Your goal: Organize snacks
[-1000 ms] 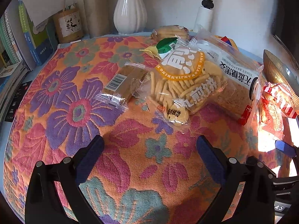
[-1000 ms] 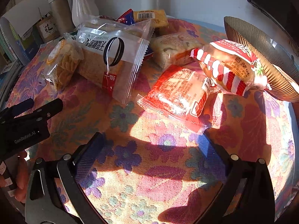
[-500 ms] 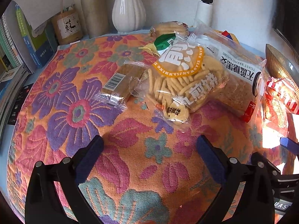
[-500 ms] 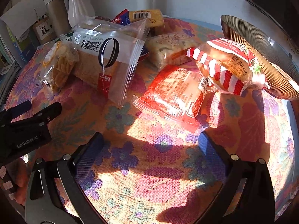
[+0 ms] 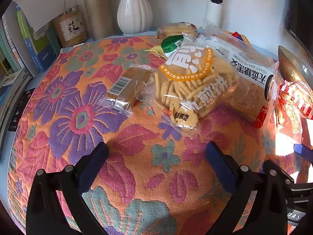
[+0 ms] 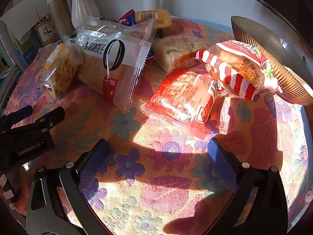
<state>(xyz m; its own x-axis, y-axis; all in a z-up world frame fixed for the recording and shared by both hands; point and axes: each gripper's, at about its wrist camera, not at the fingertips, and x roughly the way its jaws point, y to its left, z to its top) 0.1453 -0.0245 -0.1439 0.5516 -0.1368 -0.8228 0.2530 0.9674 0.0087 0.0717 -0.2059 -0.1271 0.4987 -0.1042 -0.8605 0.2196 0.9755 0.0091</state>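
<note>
Well, the snacks lie in a loose heap on a flowered cloth [image 5: 64, 117], and the toast bag [image 6: 109, 62] serves as the landmark: clear plastic with a white band, black ring and red tag, brown slices inside. Leaning against its left side is a clear bag of pale biscuit sticks [image 5: 191, 86] with an orange-edged white label; left of that, apart from the toast, lies a brown bar [image 5: 121, 86] showing a barcode. Right of the toast sits a red-printed packet [image 6: 182, 98], glaring in sunlight so its print is hard to read. Further right a red-and-white striped packet [image 6: 234, 70] rests tilted against a ribbed gold dish [image 6: 273, 54]. Behind the toast are a pale cake pack [image 6: 178, 51], a yellow block with a barcode [image 6: 154, 18] and a blue-red wrapper [image 6: 127, 18], mostly hidden. A white vase [image 5: 135, 9] stands further back.

Both tools hover over bare cloth in front of the toast, touching nothing: left gripper [image 5: 156, 156] and right gripper [image 6: 156, 152] each have jaws spread wide, empty
</note>
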